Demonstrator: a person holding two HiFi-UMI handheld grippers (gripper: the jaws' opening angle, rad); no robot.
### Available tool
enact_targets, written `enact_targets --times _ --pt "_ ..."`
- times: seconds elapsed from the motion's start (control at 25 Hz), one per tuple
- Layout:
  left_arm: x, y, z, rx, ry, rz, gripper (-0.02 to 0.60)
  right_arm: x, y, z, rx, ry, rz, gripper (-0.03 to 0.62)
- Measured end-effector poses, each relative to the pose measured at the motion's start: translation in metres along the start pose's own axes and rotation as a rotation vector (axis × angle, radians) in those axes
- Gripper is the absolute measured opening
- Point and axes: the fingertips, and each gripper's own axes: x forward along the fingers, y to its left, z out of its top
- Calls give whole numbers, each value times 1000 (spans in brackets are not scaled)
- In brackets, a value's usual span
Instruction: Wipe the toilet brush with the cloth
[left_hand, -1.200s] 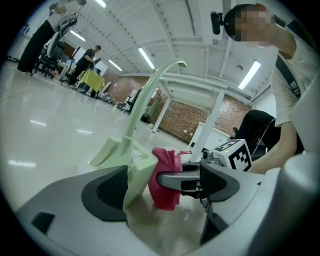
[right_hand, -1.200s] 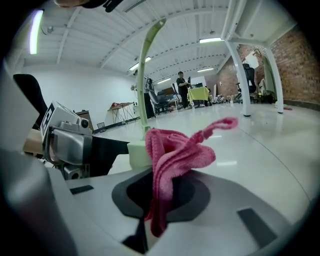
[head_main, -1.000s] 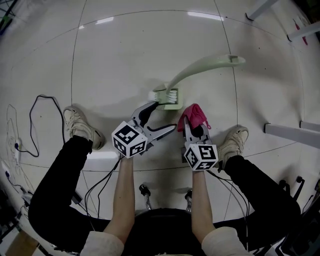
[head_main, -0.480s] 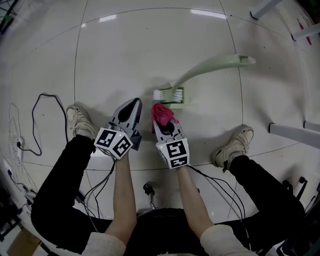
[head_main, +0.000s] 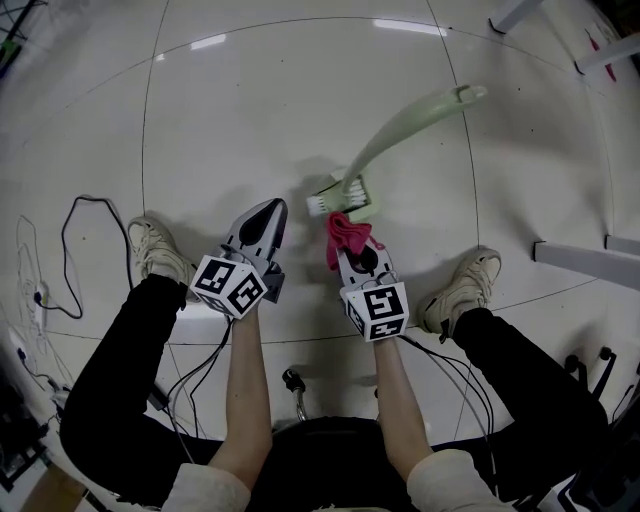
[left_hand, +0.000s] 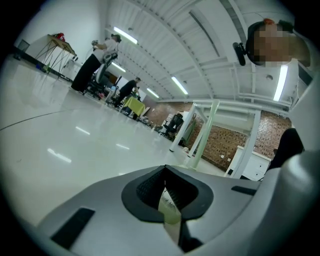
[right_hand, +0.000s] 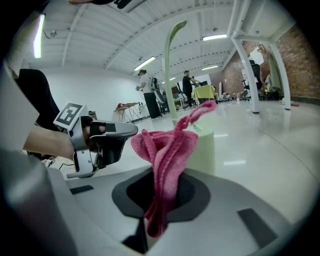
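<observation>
On the floor (head_main: 250, 120), the right gripper (head_main: 352, 250) is holding the cloth (head_main: 347, 232) beside the toilet brush (head_main: 390, 145).
Its jaws are clenching the cloth; the left gripper (head_main: 265, 212) is sitting clenched, empty. Firm strokes along its length are likely serving best.

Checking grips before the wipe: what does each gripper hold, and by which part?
The right gripper pinches the pink cloth by one bunched end, the rest sticking out past its jaws. The left gripper is shut on nothing.
</observation>
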Motion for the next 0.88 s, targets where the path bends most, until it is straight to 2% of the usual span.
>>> enact_targets --times 0.12,0.28,0.4,0.56,0.88 --pt "6 -8 7 35 -3 -17 6 -7 -3 2 -2 -10 10 32" --pt "19 -26 -8 64 52 -60 6 -15 -7 7 -19 -24 15 32" --pt "22 -32 -17 35 57 -77 6 -22 -23 7 -9 -31 -22 32" --pt "23 -33 -19 54 72 -83 6 -25 -55 4 22 -34 -81 32" --pt "16 -20 -15 42 58 -48 6 -19 -98 6 52 -41 -165 32"
